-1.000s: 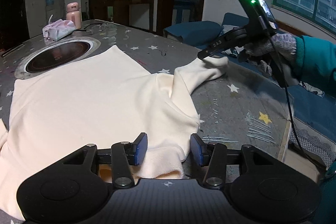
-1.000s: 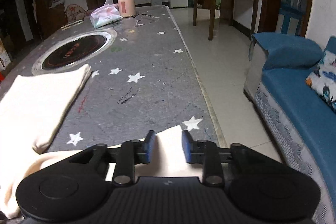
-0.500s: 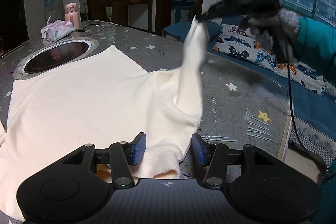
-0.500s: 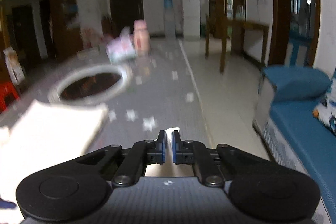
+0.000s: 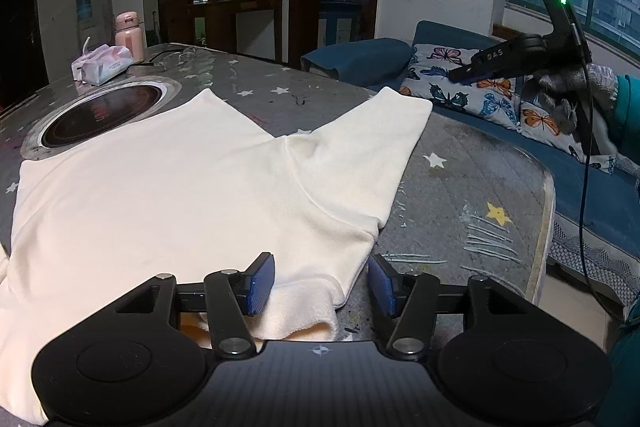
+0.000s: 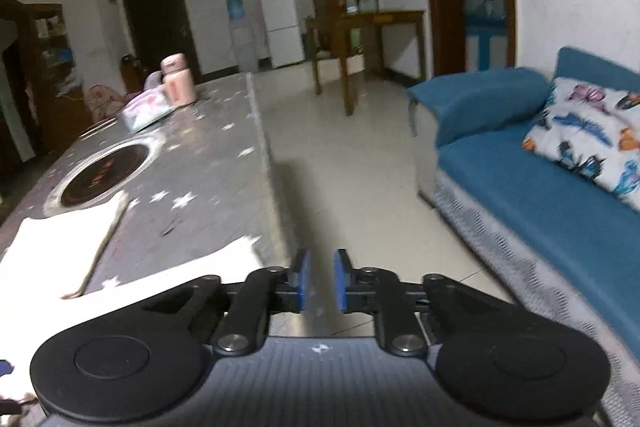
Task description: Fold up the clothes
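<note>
A cream top lies spread on the grey star-print table. Its sleeve lies flat, reaching toward the table's far right edge. My left gripper sits low over the near shoulder; its jaws are opening, with a fold of the cloth between the pads but not pinched. My right gripper, in a gloved hand, hovers past the table edge, above the sofa side. In the right wrist view my right gripper has its jaws opening with nothing between them, and the sleeve lies to its left.
A round hob is set into the table beyond the top. A tissue pack and a pink flask stand at the far end. A blue sofa with a butterfly cushion runs along the right.
The right gripper shut on the sleeve end, lifted it, then let go; the sleeve now lies flat and straight. The right gripper has swung off to the right. The left jaws stand slightly wider.
</note>
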Motion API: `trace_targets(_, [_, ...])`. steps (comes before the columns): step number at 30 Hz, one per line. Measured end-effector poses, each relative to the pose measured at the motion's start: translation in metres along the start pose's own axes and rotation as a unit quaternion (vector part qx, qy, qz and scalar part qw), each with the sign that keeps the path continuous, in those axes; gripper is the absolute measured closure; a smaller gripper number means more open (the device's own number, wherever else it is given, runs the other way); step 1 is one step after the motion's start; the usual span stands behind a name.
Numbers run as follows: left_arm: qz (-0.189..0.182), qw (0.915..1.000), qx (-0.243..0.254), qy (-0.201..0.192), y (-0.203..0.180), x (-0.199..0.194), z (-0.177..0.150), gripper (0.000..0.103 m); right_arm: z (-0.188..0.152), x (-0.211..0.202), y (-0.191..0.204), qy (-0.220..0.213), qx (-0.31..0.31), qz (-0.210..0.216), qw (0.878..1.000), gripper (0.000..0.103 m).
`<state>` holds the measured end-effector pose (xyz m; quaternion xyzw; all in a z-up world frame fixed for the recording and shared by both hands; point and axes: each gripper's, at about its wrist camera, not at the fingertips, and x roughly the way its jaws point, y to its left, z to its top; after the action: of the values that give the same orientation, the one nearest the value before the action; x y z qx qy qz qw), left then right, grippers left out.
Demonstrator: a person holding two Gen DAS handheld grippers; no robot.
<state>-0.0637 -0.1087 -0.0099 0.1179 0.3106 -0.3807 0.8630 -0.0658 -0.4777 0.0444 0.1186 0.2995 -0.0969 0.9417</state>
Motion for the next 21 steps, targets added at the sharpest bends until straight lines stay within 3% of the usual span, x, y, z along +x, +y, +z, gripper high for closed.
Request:
trace_targets(6, [0.004, 1.0000, -0.007, 0.001, -0.001, -0.001, -0.001, 0.047, -0.008, 0.026, 0.042, 0.027, -0.035, 0.049, 0.998, 0.081])
trace_targets(8, [0.005, 0.9999, -0.011, 0.000, -0.002, -0.002, -0.001, 0.047, -0.009, 0.035, 0.057, 0.032, -0.048, 0.062, 0.996, 0.073])
trace_targets(10, [0.005, 0.9999, -0.014, 0.000, -0.003, -0.002, -0.001, 0.047, -0.012, 0.043, 0.067, 0.037, -0.062, 0.069, 0.995, 0.072])
trace_targets(21, [-0.008, 0.9993, -0.037, -0.005, -0.002, -0.006, 0.001, 0.046, -0.011, 0.054, 0.071, 0.047, -0.098, 0.021, 0.994, 0.072])
